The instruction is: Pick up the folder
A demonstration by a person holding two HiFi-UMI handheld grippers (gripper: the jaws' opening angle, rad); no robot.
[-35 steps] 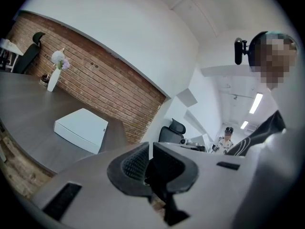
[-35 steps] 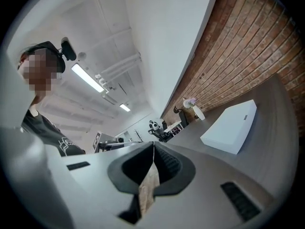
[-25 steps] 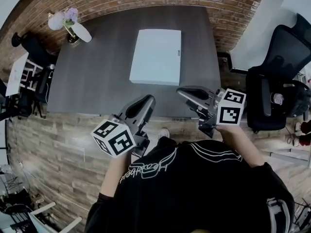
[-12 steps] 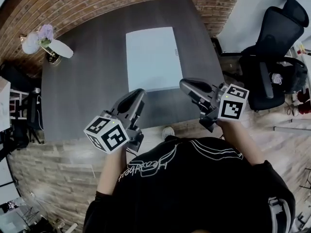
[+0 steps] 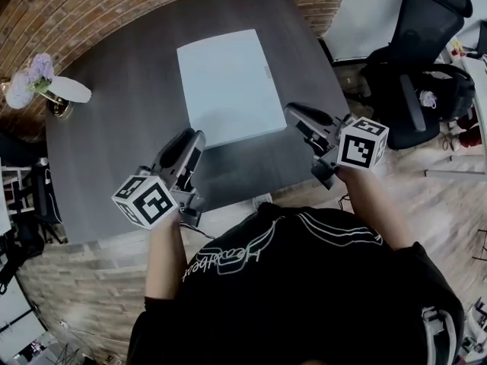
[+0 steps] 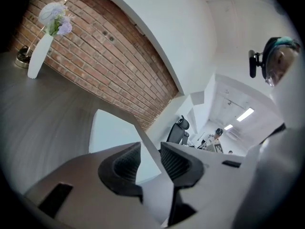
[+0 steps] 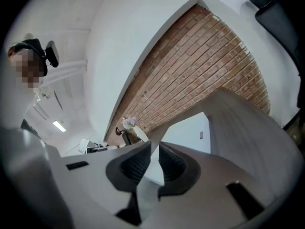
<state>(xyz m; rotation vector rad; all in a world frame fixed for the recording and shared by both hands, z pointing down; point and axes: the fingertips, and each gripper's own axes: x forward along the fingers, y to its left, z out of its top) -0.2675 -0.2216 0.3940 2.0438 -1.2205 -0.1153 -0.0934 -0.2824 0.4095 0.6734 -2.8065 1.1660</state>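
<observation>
A pale blue-white folder (image 5: 223,86) lies flat on the dark grey table (image 5: 114,150). My left gripper (image 5: 195,137) hovers over the table just short of the folder's near left corner. Its jaws have just been opening and stand apart with nothing between them. In the left gripper view the folder (image 6: 112,132) shows ahead, beyond the left gripper (image 6: 150,149). My right gripper (image 5: 293,111) is beside the folder's near right corner, apart from it and shut on nothing. The right gripper view has the folder (image 7: 188,128) past the right gripper (image 7: 155,147).
A white vase with pale flowers (image 5: 46,90) stands at the table's far left corner; it also shows as the vase (image 6: 40,46). A brick wall backs the table. A black office chair (image 5: 415,44) stands to the right of the table.
Both grippers have moved forward from in front of the table edge to the folder's near corners. The left one has also sunk.
</observation>
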